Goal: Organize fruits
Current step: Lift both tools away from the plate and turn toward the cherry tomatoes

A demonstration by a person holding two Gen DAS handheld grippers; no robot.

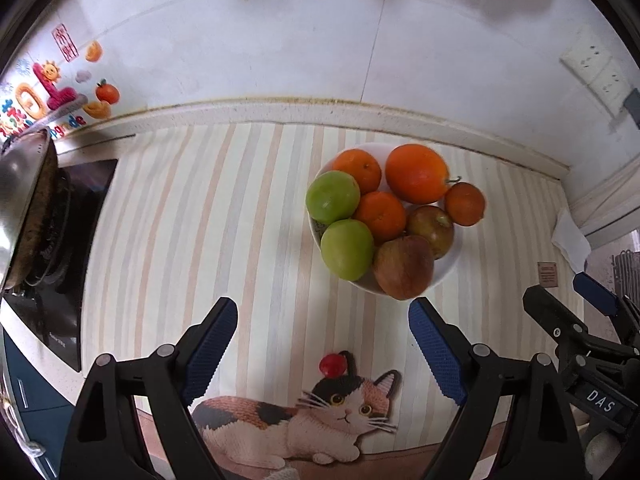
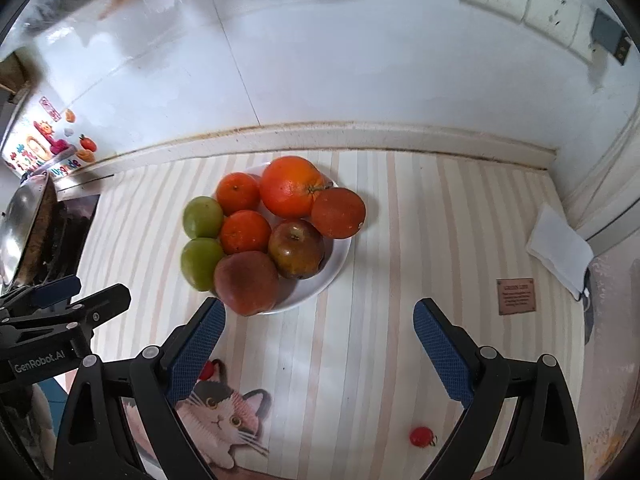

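Fruit fills one white plate [image 2: 340, 258] that sits on a striped mat [image 2: 400, 240] toward the far side of the counter, close to the wall. Eight pieces are heaped on it. Four are orange citrus: one big orange [image 2: 291, 186] at the far edge, two smaller ones [image 2: 237, 193] [image 2: 245, 232] to its left and nearer the middle, and a darker, duller one [image 2: 338, 213] at the right rim. Two green apples [image 2: 203, 217] [image 2: 201, 263] sit side by side on the left edge, smooth and evenly coloured. Two red-brown apples make up the near side: one [image 2: 296, 249] in the middle with its stem hollow facing up, and a larger blotchy one [image 2: 246, 282] hanging over the near rim. The pieces touch one another and crowd the plate so that little of it shows.

Two small red cherry tomatoes lie loose on the mat, well apart from the plate: one [image 2: 422, 436] near the right, one [image 1: 332, 365] on the head of the cat printed on the mat [image 1: 348, 404].

Two grippers hover on the near side of the plate. The left gripper [image 1: 323, 354] has its blue pads spread wide with only mat between them. The right gripper [image 2: 319, 354] is likewise spread wide and holds nothing.

One folded white cloth [image 2: 560, 250] lies at the far right, and one pan [image 1: 20, 200] sits on the stove at the left.
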